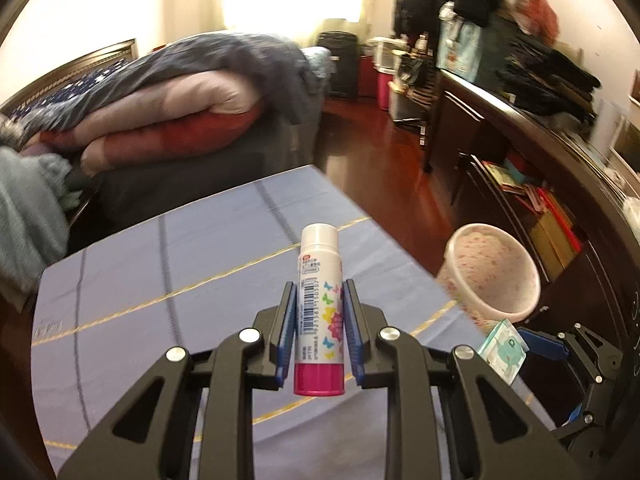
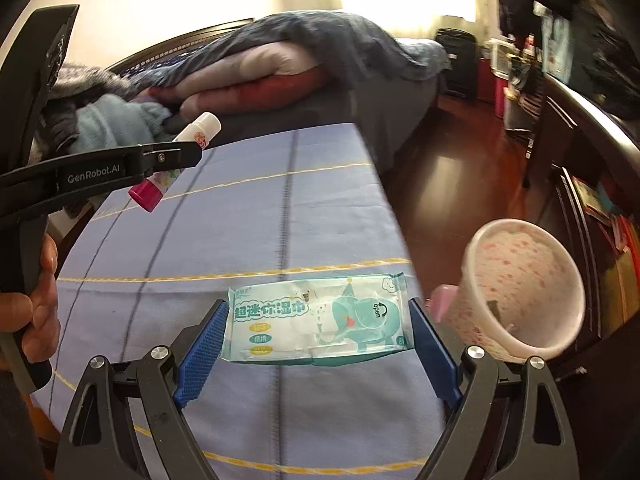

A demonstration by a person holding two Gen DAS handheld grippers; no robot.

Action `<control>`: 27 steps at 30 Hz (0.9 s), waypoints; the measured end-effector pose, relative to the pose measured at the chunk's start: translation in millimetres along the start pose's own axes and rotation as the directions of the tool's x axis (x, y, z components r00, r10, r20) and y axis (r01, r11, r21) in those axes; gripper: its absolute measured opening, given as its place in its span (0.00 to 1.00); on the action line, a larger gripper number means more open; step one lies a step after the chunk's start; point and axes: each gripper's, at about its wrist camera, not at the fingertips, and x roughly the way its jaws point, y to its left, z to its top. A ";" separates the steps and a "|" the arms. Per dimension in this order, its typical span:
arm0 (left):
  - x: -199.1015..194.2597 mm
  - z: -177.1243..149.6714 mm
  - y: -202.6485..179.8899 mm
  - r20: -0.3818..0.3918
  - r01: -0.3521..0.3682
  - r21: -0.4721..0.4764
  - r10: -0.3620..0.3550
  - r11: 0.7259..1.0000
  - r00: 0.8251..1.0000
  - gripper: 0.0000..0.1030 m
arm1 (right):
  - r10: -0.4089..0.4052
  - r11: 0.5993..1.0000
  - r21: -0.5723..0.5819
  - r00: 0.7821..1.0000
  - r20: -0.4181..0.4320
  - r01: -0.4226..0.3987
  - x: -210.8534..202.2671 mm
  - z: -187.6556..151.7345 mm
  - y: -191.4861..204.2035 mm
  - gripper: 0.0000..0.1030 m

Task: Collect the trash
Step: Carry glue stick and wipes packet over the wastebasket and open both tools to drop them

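The left gripper (image 1: 319, 322), nearly closed, pinches the light, rigid, slippery glue stick (image 1: 319, 308) at mid-body above the table's (image 1: 132, 280) cloth, while the right gripper (image 2: 316, 334), jaws wide, clamps the soft, light wipes pack (image 2: 316, 322) by its short ends near the right edge.

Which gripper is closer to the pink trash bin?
Right. The right gripper, holding the wipes packet, is just beside the pink bin. The left gripper, holding the glue stick, is farther over the table.

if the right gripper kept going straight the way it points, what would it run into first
Probably the blue checked cloth on the table. The right gripper, shut on a wet wipes pack, points down and forward over it. The pink-speckled bin sits off to its right, beyond the table edge; depth is hard to judge.
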 end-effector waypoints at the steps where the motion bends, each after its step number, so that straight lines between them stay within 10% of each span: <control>1: 1.9 2.0 -6.3 0.000 0.008 0.009 -0.008 1.000 1.000 0.23 | -0.007 1.000 0.009 1.000 0.003 0.007 -2.2 -1.1 -5.6 0.85; 27: 80.3 65.3 -193.7 -0.052 0.274 0.253 -0.270 0.928 0.962 0.23 | -0.298 0.920 0.273 0.954 0.026 0.280 -38.5 -15.4 -174.7 0.85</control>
